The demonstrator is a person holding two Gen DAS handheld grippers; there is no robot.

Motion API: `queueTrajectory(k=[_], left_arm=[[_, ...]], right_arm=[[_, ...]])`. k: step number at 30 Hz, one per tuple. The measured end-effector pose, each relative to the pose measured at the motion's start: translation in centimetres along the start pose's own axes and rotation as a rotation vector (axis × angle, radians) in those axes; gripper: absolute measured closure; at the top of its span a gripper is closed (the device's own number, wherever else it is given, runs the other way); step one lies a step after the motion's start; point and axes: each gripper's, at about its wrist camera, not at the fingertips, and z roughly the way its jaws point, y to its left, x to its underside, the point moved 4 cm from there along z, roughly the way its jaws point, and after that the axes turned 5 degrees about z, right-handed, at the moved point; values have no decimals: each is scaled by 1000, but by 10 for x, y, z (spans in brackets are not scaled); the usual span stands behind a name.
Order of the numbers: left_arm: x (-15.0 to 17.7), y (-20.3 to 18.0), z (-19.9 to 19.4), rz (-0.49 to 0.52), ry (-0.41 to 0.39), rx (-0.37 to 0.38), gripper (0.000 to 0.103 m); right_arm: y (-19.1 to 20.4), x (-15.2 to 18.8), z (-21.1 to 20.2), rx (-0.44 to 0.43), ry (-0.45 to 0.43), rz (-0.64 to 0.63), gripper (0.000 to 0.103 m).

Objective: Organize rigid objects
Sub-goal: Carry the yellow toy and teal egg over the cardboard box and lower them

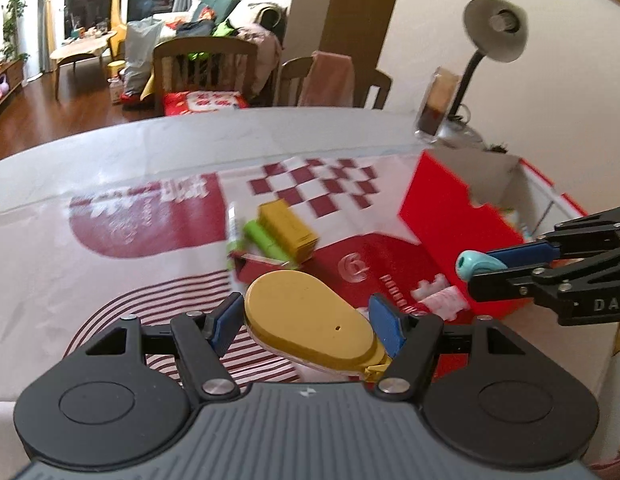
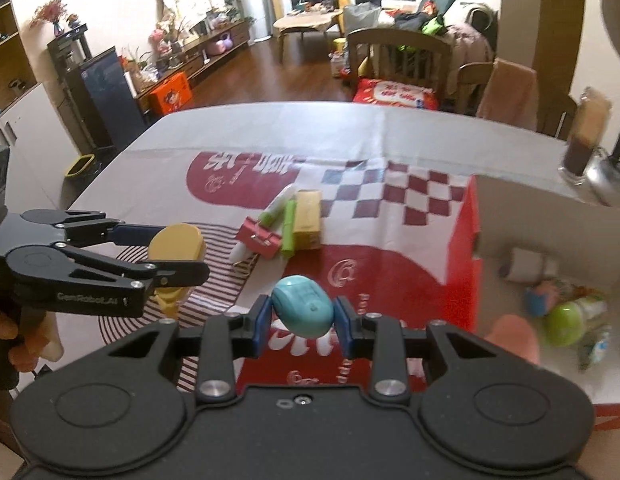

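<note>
The left claw gripped a yellow paddle-shaped object between its blue pads, holding it clear above the surface. The right claw was clamped on a small teal egg-shaped object, also lifted off the surface. In the left wrist view the right claw reached in from the right edge with the teal object at its tip, just in front of the red box.

The red box served as the landmark. It stood open-topped on the patterned red-and-white cloth, to the right of both claws. Inside it lay a white roll, a green ball and some blurred small things I could not tell apart.

To the left of the box, on the cloth, sat a cluster: a mustard-yellow block, a green cylinder touching it, a green-and-white marker and a small red toy case. The left claw hung left of that cluster, well apart from the box.

Behind the box, at the far right of the surface, stood a glass of dark drink beside a grey desk lamp. Wooden chairs stood past the far edge.
</note>
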Motion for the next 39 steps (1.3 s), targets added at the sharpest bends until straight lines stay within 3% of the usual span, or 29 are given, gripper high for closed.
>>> queueTrajectory(k=[11, 24, 39], left_arm=[[-37, -65, -7, 54, -58, 37, 34], [-72, -145, 17, 110, -82, 70, 34], [-93, -210, 88, 149, 0, 70, 34]], right_arm=[[-42, -6, -35, 41, -46, 8, 70], [-113, -11, -60, 81, -69, 0, 70], [-208, -5, -55, 148, -17, 5, 70]])
